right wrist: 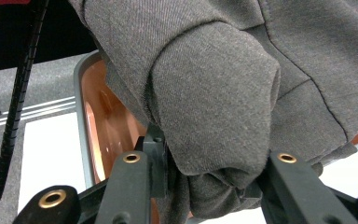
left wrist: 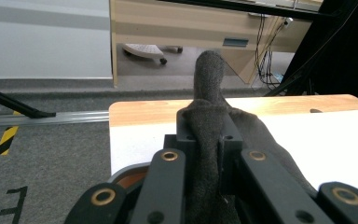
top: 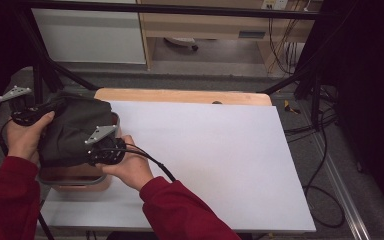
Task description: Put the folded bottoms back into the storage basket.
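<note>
A dark grey garment hangs bunched over an orange bin with a grey rim at the table's left edge. My left gripper is shut on a fold of the garment, which sticks up between its jaws. My right gripper is shut on a thick bundle of the same cloth, above the bin's orange inside. Both hands in red sleeves hold the grippers close on either side of the garment.
A white sheet covers the wooden table. A black frame and cables stand along the right and back. A wooden desk is beyond the table.
</note>
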A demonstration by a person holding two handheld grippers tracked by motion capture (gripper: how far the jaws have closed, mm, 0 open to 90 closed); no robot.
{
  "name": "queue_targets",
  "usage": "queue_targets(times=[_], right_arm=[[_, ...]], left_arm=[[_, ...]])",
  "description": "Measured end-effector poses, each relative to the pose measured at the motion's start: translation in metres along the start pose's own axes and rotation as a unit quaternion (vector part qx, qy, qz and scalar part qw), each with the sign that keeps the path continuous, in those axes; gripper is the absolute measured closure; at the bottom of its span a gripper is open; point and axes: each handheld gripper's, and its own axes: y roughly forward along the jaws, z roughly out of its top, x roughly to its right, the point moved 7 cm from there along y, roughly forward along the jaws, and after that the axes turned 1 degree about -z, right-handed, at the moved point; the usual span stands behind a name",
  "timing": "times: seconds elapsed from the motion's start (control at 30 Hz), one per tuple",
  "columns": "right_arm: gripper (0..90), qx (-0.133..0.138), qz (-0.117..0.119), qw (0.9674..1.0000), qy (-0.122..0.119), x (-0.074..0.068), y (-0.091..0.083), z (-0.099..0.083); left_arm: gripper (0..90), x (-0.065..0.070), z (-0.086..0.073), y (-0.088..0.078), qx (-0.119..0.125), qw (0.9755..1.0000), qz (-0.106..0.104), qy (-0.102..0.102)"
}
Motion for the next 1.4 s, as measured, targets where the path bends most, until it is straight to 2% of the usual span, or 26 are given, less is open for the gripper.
queue_targets(times=[0.27, 0.83, 0.93, 1.03, 1.2, 1.4], right_arm=[[63.8, -0.003, -0.001, 0.9999, -0.01, -0.007, 0.001, -0.001], [63.5, -0.003, 0.009, 1.0, -0.003, -0.018, 0.007, -0.006], [63.4, -0.002, 0.009, 1.0, -0.002, -0.022, 0.007, -0.006], [63.4, -0.003, 0.008, 0.9999, -0.005, -0.024, 0.007, -0.007], [63.1, -0.003, 0.012, 0.9999, 0.003, -0.023, 0.007, -0.009], [62.9, -0.005, 0.014, 0.9999, 0.007, -0.021, 0.009, -0.01]], left_arm=[[84.0, -0.002, -0.005, -0.004, 0.002, 1.0, -0.003, -0.004], [83.9, -0.008, -0.017, -0.008, -0.01, 0.9999, -0.003, -0.011], [83.9, -0.011, -0.022, -0.01, -0.013, 0.9997, 0.0, -0.02], [84.0, -0.011, -0.024, -0.01, -0.015, 0.9997, 0.0, -0.021], [83.9, -0.009, -0.024, -0.008, -0.017, 0.9997, -0.001, -0.017], [83.9, -0.009, -0.026, 0.0, -0.032, 0.9995, -0.004, -0.008]])
